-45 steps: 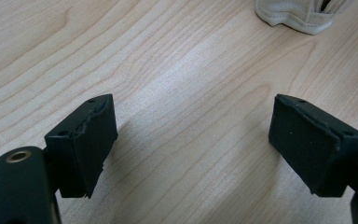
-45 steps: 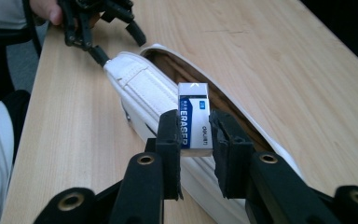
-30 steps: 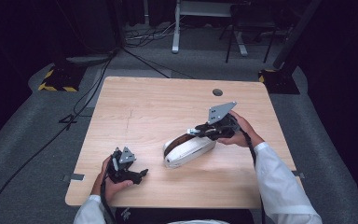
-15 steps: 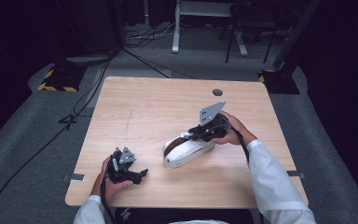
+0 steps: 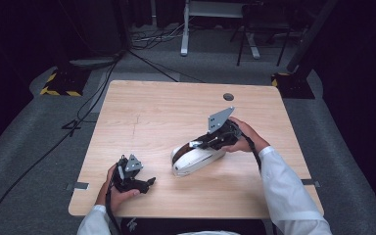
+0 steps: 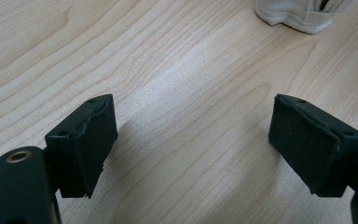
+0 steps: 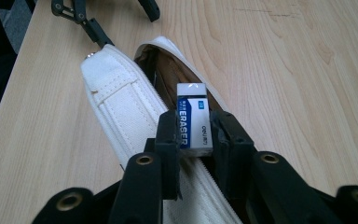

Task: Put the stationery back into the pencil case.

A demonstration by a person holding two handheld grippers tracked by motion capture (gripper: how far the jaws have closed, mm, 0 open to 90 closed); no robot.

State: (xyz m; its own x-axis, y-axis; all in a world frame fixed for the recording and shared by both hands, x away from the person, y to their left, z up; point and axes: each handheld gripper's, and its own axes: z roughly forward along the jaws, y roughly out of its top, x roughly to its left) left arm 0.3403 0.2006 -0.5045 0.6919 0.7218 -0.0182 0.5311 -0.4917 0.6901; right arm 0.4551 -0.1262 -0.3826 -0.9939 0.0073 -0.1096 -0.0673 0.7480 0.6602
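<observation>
On the table (image 5: 152, 112), right of centre, lies a white pouch (image 5: 196, 159) with its zip open, and the right gripper (image 5: 214, 140) sits over it pinching an eraser (image 7: 193, 123) between its jaws. Against the earlier high views the right hand (image 5: 245, 139) has swung round: the grey plate now stands higher and farther back, and the gripper's nose has come down onto the pouch's upper side. The pouch itself has hardly shifted. My reading is that the eraser is being fed into the open mouth, so the packing step looks well under way, though the eraser is not yet let go.

From the right gripper view the eraser's long axis runs straight ahead along the jaws, its far end poking over the dark opening of the pouch, its printed face up. The pouch's long axis lies nearly the same way, so eraser and slot are lined up. Seen from above, the pouch runs on a slant, its near end toward the table's front left, its far end under the right gripper.

At the front left the left gripper (image 5: 136, 182) rests low in the left hand (image 5: 117, 193), well apart from the pouch. Its jaws are spread wide with nothing between them but bare wood; a corner of the pouch (image 6: 303, 16) shows far ahead
</observation>
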